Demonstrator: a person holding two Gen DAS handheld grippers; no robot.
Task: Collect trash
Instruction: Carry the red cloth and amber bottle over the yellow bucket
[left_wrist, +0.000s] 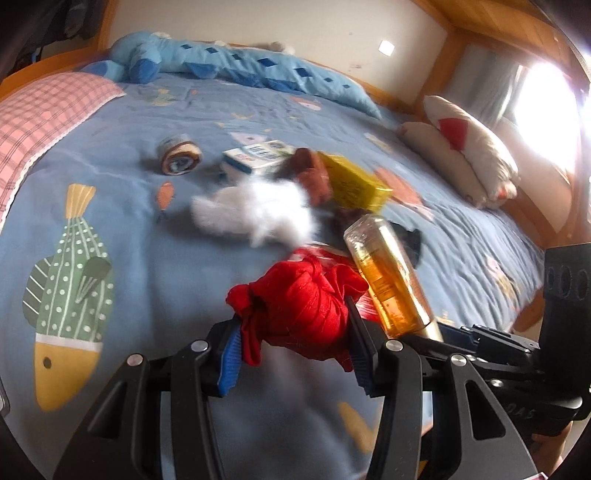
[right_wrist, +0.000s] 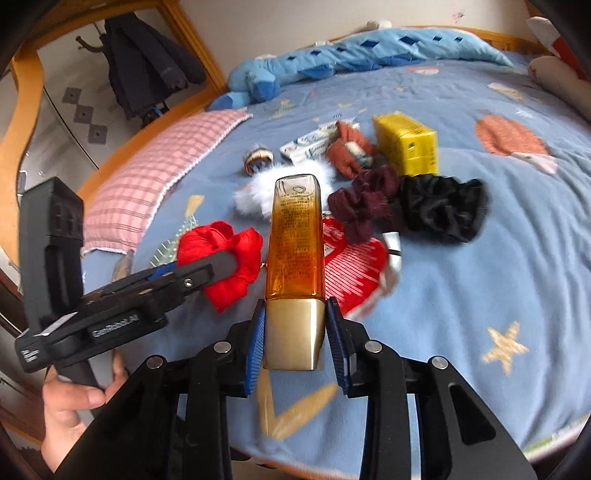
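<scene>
The left gripper (left_wrist: 295, 339) has its jaws closed partway on a red scrunchie (left_wrist: 303, 306), bunched between the blue pads. The right gripper (right_wrist: 295, 343) clamps the gold cap of an amber bottle (right_wrist: 295, 243), which points straight ahead from its jaws. Beyond both, on the bed (right_wrist: 480, 288), lie a white fluffy scrunchie (left_wrist: 258, 214), a yellow box (right_wrist: 406, 144), and maroon (right_wrist: 365, 203) and black scrunchies (right_wrist: 443, 210).

4 scrunchies (right_wrist: 221, 262), 1 amber bottle (right_wrist: 295, 251), 1 yellow box (right_wrist: 406, 144), 1 white box (right_wrist: 310, 146).
</scene>
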